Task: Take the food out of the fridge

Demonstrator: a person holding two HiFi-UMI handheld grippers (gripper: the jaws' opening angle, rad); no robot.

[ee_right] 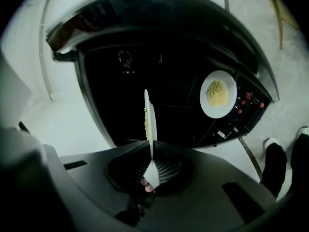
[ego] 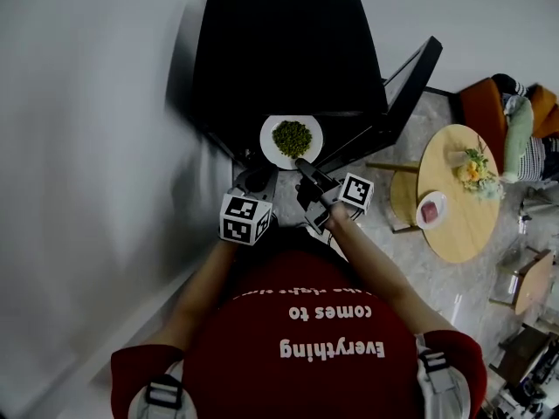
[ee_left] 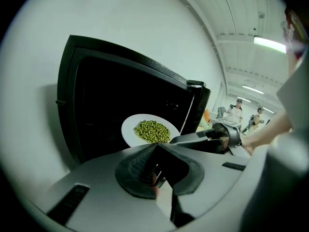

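Holding tool (right): the right tool (ee_right: 151, 145) is clamped on the near rim of the plate (ee_right: 150, 111), which its own view shows edge-on between the pads. A rim pinch is probably the only purchase a flat dish offers. The level carry seen from the head view keeps the load from sliding.
Spare tool (left): the left tool (ee_left: 156, 148) has its jaws together on nothing. It hovers just beside the right tool and short of the plate, probably kept free to steady the dish or deal with the door.
Task item: the peas (ego: 292, 138) are heaped at the centre of the white plate, away from the rim, so the pads meet china and not food. The plate is at the mouth of the fridge (ego: 279, 51). Whether it is fully clear of the opening cannot be told.
Fridge: a black cabinet set against the white wall, its interior too dark to read.
Door: the door (ego: 403, 90) is swung wide to the person's right, which leaves a straight path outward.
Second disc: the right gripper view shows another pale disc of food (ee_right: 218, 94) against the dark, near some red dots. It could be a reflection or another dish.
Round desk: the round desk (ego: 467, 230) stands well apart at the right, carrying flowers and a small dish. It is judged a likely landing place.
Stage: withdrawal under way, set-down not yet done.
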